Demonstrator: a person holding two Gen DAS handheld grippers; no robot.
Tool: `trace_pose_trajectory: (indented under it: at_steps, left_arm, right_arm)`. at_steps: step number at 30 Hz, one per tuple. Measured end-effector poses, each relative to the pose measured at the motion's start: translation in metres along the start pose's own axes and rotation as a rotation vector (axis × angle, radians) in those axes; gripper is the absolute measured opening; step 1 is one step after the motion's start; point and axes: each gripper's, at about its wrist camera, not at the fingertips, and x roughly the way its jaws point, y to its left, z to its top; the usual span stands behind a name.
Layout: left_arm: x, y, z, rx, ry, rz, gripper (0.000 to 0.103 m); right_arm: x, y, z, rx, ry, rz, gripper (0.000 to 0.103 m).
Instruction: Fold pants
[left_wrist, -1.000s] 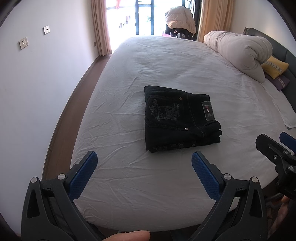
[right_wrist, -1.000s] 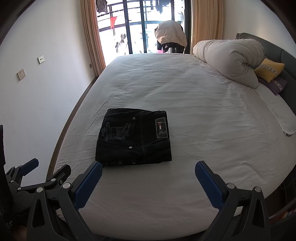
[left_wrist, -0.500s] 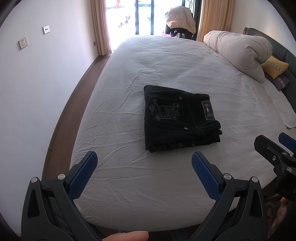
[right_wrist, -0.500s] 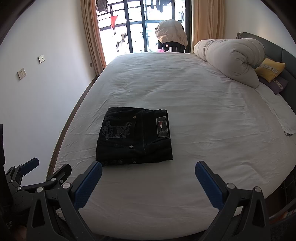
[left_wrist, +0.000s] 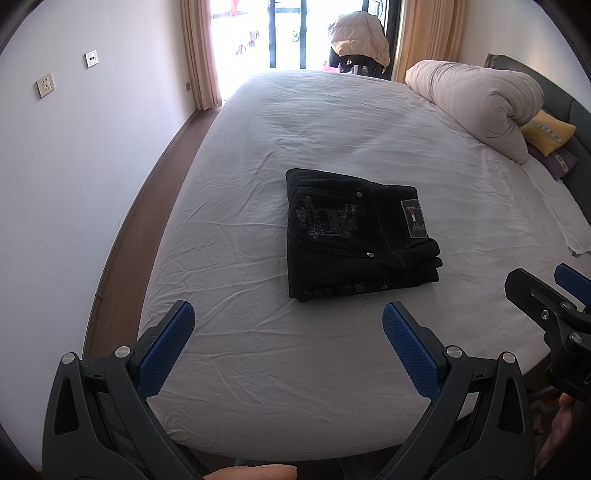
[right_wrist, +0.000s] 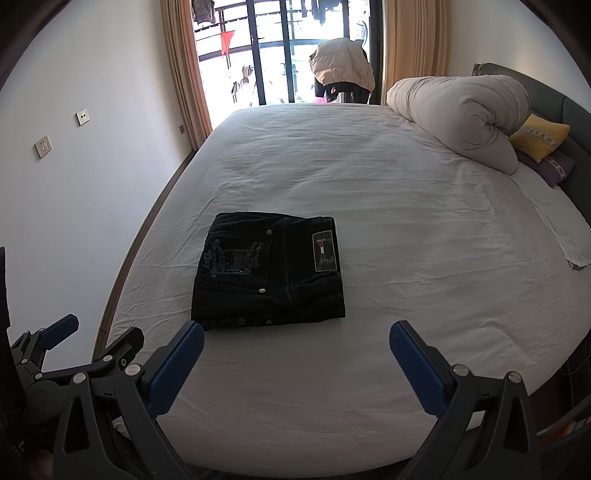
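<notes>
Right now your left gripper (left_wrist: 286, 325) and right gripper (right_wrist: 297, 339) both stand wide open with nothing between the blue pads, held low over the near edge of the bed (right_wrist: 406, 221). Just beyond the jaws the black pants (right_wrist: 269, 273) lie folded into a flat rectangle on the white sheet, apart from both grippers. Stitching on the back pocket (right_wrist: 236, 258) reads "Valentines Day", and the waistband patch (right_wrist: 325, 251) shows a small red-and-white flag; its wording is too small to read.
</notes>
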Motion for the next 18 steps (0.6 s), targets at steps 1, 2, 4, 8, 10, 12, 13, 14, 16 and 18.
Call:
trace_pose_trajectory:
  at_steps: [1,2,4,8,10,12,13,14,16,18]
  left_arm:
    - [-0.0001,-0.0004,-0.0003,0.0,0.0,0.0,0.103]
    - [0.0,0.0002,0.0001,0.0,0.0,-0.001,0.103]
    - [0.0,0.0002,0.0001,0.0,0.0,0.0,0.103]
    - [-0.0002,-0.0009,-0.0007,-0.001,0.001,-0.001,0.103]
    - [0.0001,-0.0005,-0.0008,-0.002,0.002,-0.002,0.103]
    - [0.0001,-0.0012,-0.0016,0.001,0.002,-0.003,0.103]
    - [0.0,-0.0011,-0.0015,0.0,0.002,-0.003,0.103]
    - [0.0001,-0.0016,-0.002,0.001,0.001,-0.004,0.103]
    - [0.0,-0.0029,-0.0031,0.002,0.002,-0.005,0.103]
    - [0.0012,-0.0019,-0.0019,0.003,0.003,-0.006,0.103]
  right_arm:
    - [-0.0003,0.0002,-0.0005,0.0,0.0,-0.001,0.103]
    - [-0.0002,-0.0001,-0.0002,0.001,0.001,0.0,0.103]
    - [-0.0002,-0.0003,0.0001,0.0,0.001,0.0,0.103]
    - [-0.0004,-0.0005,0.0004,0.0,0.001,0.001,0.103]
    - [-0.0005,-0.0003,0.0005,0.0,0.002,0.001,0.103]
    - [-0.0008,-0.0001,0.0003,0.0,0.001,0.001,0.103]
    - [-0.0008,-0.0001,0.0003,0.001,0.001,0.0,0.103]
    - [-0.0005,0.0003,-0.0004,0.001,0.001,0.0,0.103]
    - [-0.0006,-0.0001,-0.0003,0.0,0.001,0.0,0.103]
    - [-0.0008,-0.0005,0.0,-0.001,0.001,0.001,0.103]
